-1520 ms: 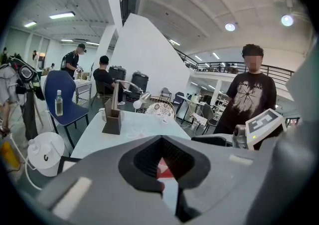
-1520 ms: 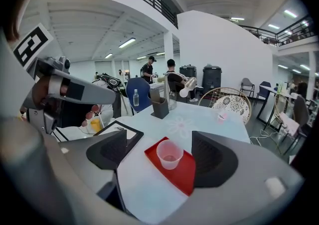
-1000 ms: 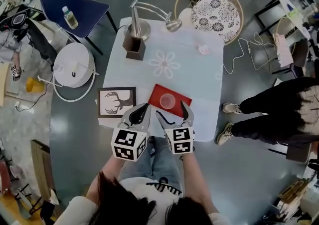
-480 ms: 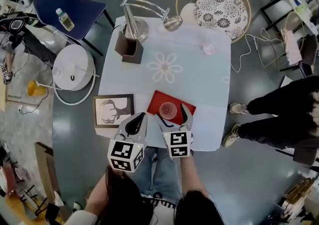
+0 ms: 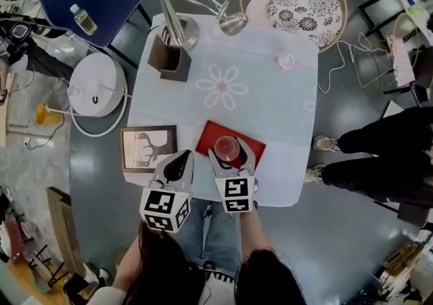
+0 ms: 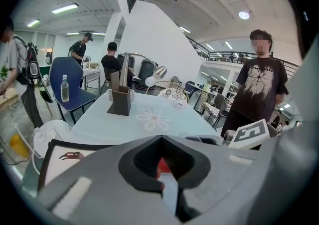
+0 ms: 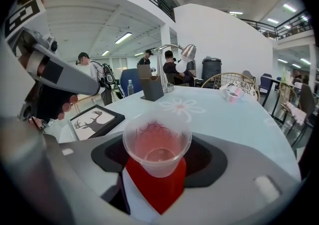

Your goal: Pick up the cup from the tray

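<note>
The cup [image 5: 227, 146], clear plastic with a pink tint, stands upright on the red tray [image 5: 208, 136] near the front edge of the counter [image 5: 270, 101], which is covered with a pale cloth bearing a flower print. The cup is seen between the jaws of the right gripper [image 5: 231, 150]. In the right gripper view it stands in the dark hollow that the two jaws form, with a strip of dark pad showing on either side of its rim, so the pads are not seen pressing on it. These jaws stand partly apart and have just been closing, with the cup between them. The left gripper [image 5: 181, 158] is held just beside the right one, over the near left corner of the tray and well clear of the cup. Its jaws are drawn together at the tips with nothing held, and only a sliver of red tray and pale cloth is seen through the hollow behind them. A framed deer picture [image 5: 149, 149] lies flat on the counter just to the left of the left gripper. Compared with a second ago, both grippers are seen lower and further forward. The right jaws, which then stood wide and short of the cup at the near edge of the tray, are now set around it, while the cup and the tray are found in the same place.
</note>
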A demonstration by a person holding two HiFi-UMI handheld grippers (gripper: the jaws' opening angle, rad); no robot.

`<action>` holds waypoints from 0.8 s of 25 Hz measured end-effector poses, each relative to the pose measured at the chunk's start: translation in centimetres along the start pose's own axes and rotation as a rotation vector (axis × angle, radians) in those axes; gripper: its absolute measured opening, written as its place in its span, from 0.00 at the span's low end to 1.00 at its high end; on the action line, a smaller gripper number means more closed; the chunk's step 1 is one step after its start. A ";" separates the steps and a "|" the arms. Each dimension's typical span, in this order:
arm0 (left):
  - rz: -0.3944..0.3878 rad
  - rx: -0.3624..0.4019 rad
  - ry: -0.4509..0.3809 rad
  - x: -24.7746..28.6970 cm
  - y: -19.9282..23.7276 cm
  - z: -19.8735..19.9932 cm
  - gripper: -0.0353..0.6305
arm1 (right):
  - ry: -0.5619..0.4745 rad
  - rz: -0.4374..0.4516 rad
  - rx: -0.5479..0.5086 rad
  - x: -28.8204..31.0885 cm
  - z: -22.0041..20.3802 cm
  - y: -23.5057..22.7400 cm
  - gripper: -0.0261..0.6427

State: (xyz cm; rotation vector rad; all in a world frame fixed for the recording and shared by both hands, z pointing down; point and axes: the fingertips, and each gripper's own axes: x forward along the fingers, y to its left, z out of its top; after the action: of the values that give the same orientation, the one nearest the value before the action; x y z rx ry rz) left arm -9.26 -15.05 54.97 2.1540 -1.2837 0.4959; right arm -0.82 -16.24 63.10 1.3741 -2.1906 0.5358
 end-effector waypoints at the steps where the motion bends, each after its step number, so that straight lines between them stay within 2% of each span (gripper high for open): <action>1: 0.003 -0.002 0.003 0.0 0.1 -0.2 0.05 | 0.001 0.003 0.003 0.0 0.0 0.1 0.53; 6: -0.006 -0.007 0.020 0.8 0.0 -0.9 0.05 | -0.010 0.001 0.020 -0.5 1.1 -0.5 0.52; 11: -0.033 -0.033 0.020 1.4 -1.5 0.5 0.05 | -0.036 0.002 0.011 -1.2 3.1 -1.3 0.52; 20: -0.052 -0.024 0.017 2.7 -3.7 1.7 0.05 | -0.038 -0.018 -0.011 -1.5 5.3 -4.5 0.52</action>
State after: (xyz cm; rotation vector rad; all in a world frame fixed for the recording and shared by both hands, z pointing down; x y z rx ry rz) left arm -4.70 -16.63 54.17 2.1530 -1.2155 0.4735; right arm 2.82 -20.01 58.26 1.4077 -2.2052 0.4938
